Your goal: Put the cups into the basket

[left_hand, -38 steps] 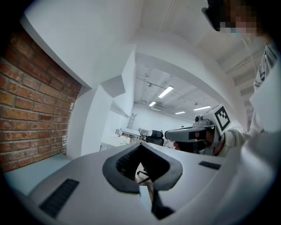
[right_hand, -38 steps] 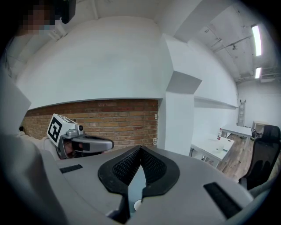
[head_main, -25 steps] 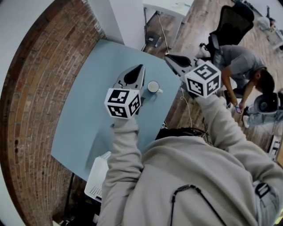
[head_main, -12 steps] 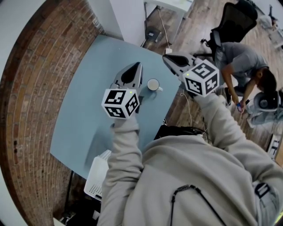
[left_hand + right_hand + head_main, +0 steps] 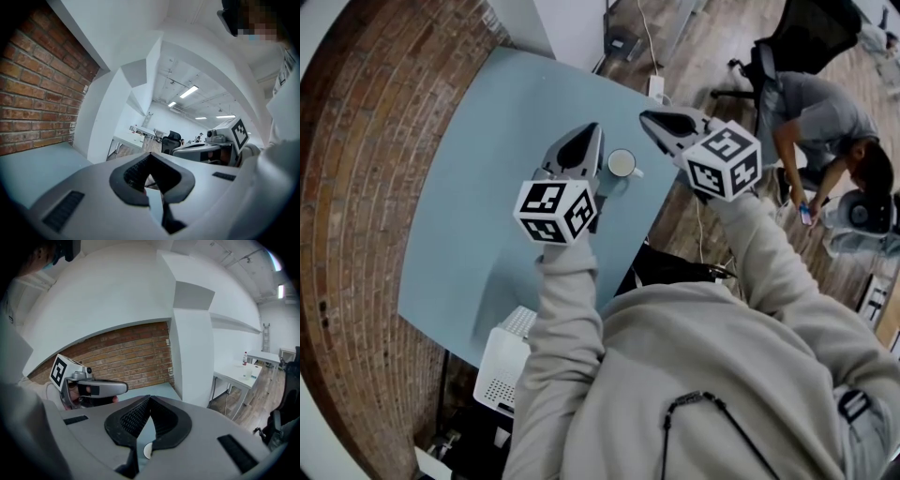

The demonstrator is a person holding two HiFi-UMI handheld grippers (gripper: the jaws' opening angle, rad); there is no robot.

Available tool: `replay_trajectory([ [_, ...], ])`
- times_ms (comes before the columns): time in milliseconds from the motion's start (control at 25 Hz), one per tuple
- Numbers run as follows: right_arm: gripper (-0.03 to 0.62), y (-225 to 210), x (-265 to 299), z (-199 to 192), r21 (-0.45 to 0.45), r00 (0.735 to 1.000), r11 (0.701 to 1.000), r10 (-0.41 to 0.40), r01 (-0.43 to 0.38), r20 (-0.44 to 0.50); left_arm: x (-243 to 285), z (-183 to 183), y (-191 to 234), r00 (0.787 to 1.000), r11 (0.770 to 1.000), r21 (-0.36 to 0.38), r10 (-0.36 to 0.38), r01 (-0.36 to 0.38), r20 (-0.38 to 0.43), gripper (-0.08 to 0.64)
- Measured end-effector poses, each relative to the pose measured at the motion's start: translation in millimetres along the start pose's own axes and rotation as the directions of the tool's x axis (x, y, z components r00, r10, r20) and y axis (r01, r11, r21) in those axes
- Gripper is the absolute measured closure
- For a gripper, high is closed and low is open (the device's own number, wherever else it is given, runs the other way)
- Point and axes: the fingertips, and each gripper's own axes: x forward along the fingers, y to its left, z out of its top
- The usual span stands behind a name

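- One white cup upright on the light blue desk, close to the desk's right edge, handle turned toward that edge.
- Just left of the cup: left gripper, raised over the desk, jaws pressed together at the tips with nothing between them.
- On the cup's other side, near but apart from it: right gripper, above the desk's right edge, jaws likewise closed tip to tip and empty. A sliver of the cup's pale rim visible low down in the right gripper view, beyond the jaws.
- Past the desk's near edge, on the person's left and well apart from the cup: white perforated basket, lower than the desk top.
- Along the desk's left side: curved brick wall.
- Farther right on the wooden floor: a crouching person beside a black office chair.
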Motion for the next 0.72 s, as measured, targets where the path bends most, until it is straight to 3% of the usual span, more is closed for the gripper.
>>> replay_trajectory([
  [720,0.581,-27,45,-99,0.11,0.986,0.994,0.034,-0.016,-0.164,29,-95,43,0.991,0.99,-0.119,0.067,-0.08,-0.114,0.564],
])
